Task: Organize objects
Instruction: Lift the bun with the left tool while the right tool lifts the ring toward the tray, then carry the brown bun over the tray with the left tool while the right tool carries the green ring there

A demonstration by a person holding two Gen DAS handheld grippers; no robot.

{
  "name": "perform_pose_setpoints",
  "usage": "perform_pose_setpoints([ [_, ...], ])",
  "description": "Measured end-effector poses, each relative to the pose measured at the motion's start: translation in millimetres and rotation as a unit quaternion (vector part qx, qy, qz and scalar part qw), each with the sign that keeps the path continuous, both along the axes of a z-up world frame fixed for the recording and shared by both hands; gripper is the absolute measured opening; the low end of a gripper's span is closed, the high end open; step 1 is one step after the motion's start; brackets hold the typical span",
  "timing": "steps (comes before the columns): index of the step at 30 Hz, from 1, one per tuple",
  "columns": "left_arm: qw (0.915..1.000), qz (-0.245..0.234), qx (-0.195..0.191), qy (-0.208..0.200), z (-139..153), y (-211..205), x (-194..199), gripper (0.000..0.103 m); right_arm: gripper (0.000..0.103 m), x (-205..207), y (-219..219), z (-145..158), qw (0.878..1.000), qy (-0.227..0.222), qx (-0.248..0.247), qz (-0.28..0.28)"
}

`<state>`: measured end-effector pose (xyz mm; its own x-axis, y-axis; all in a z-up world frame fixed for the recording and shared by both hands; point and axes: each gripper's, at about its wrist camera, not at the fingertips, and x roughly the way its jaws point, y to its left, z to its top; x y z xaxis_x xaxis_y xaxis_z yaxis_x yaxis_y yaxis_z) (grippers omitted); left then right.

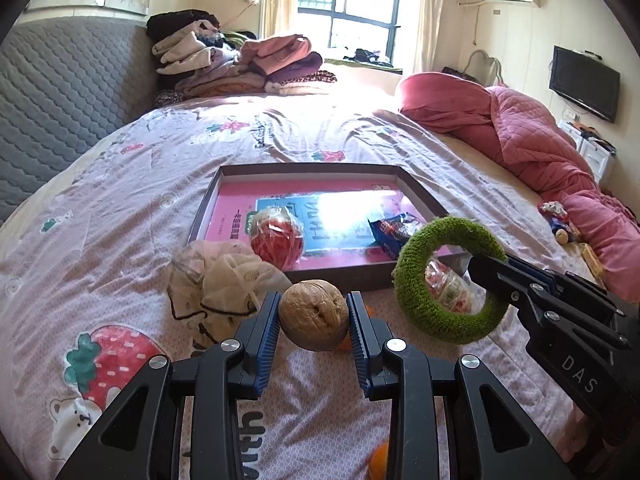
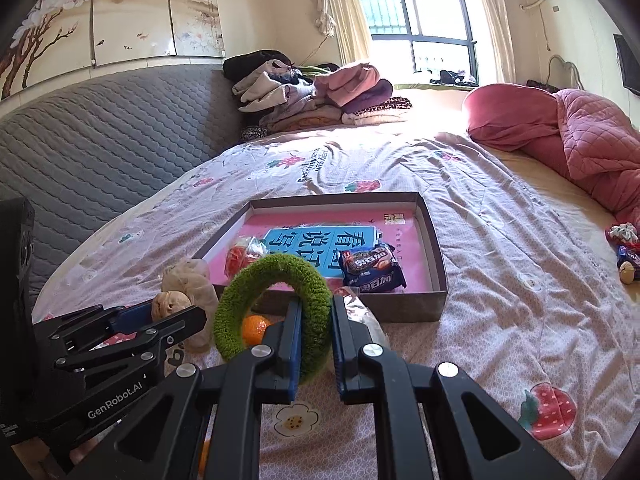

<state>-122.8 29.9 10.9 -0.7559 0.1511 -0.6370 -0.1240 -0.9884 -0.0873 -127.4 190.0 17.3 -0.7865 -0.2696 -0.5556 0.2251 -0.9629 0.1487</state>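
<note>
My left gripper [image 1: 313,312] is shut on a brown walnut [image 1: 313,314] and holds it above the bedsheet, just in front of the shallow brown box [image 1: 304,168]. My right gripper [image 2: 316,312] is shut on a fuzzy green ring [image 2: 276,312], held upright to the right of the walnut; the ring also shows in the left wrist view [image 1: 448,280]. The box [image 2: 436,248] holds a pink and blue book, a red snack packet [image 1: 276,238] and a dark blue biscuit packet [image 2: 370,270].
A crumpled pale mesh bag [image 1: 220,280] lies left of the walnut. An orange [image 2: 256,328] and a clear wrapped packet [image 2: 360,308] lie before the box. A pink quilt [image 1: 540,140], small items at the right edge [image 2: 624,252] and folded clothes [image 1: 240,64] are on the bed.
</note>
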Motion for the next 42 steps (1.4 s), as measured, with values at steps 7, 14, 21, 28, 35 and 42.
perform_pose_setpoints([
  [7,0.9999,0.010,0.003,0.007,10,-1,-15,0.034,0.014,-12,2,9,1.000,0.017,0.007,-0.009],
  [14,0.9998,0.019,0.000,0.009,17,-5,-24,0.034,0.014,-20,4,19,0.999,0.032,0.008,-0.007],
  [21,0.9996,0.017,-0.012,0.017,24,-1,-30,0.034,0.014,-24,2,29,0.999,0.048,0.017,-0.004],
  [28,0.9997,0.013,-0.010,0.017,27,2,-37,0.034,0.014,-34,5,35,0.999,0.050,0.014,-0.003],
  [35,0.9997,0.013,-0.016,0.016,28,6,-46,0.034,0.014,-45,7,41,0.998,0.053,0.016,-0.002],
  [42,0.9997,0.012,-0.014,0.015,29,9,-55,0.034,0.014,-56,13,47,0.998,0.058,0.016,-0.004],
])
